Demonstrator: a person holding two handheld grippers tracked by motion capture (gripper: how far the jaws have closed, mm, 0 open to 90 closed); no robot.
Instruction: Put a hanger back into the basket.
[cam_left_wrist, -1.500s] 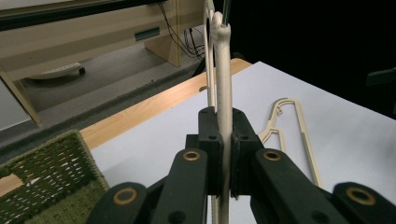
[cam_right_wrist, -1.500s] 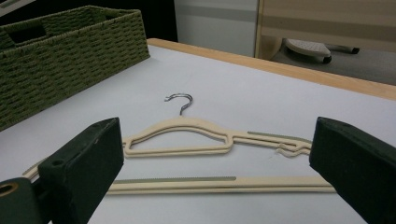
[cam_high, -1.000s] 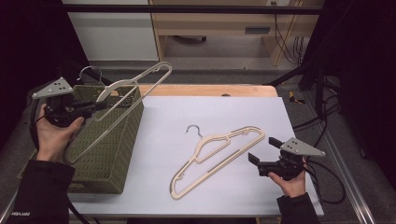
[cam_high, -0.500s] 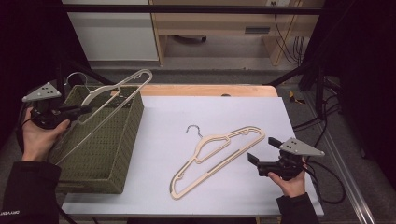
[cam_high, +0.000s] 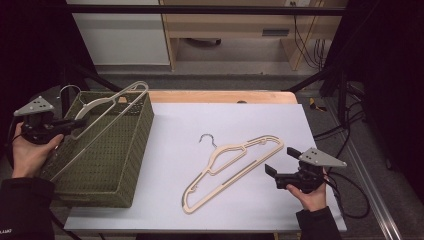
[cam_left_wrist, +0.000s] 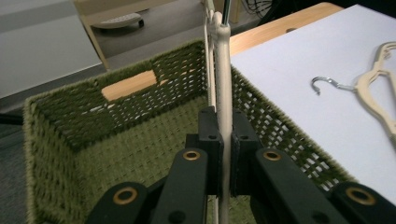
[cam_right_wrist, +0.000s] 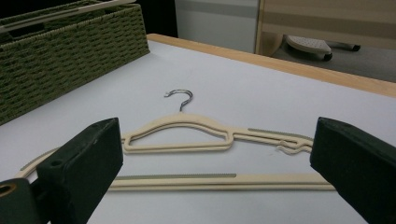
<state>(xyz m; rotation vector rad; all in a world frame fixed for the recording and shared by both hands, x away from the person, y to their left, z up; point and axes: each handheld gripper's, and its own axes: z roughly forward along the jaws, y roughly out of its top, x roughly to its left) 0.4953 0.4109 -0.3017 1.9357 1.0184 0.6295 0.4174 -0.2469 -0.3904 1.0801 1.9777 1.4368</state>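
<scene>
Both grippers are black. The left gripper (cam_left_wrist: 223, 154) has brass-ringed screw holes behind its flat jaw pads; the right gripper (cam_right_wrist: 212, 161) has thick, blocky jaws. Behind each gripper's jaws sits a grey three-cornered plate, and the person wears dark sleeves.

A lab-like recording bay: beyond the right gripper (cam_high: 272, 172) a white-covered table (cam_high: 260, 125) stands inside a black metal frame (cam_high: 200, 9), with loose cables (cam_high: 305, 37) hanging past it and plain wooden furniture (cam_high: 225, 30) on a grey floor behind.
</scene>
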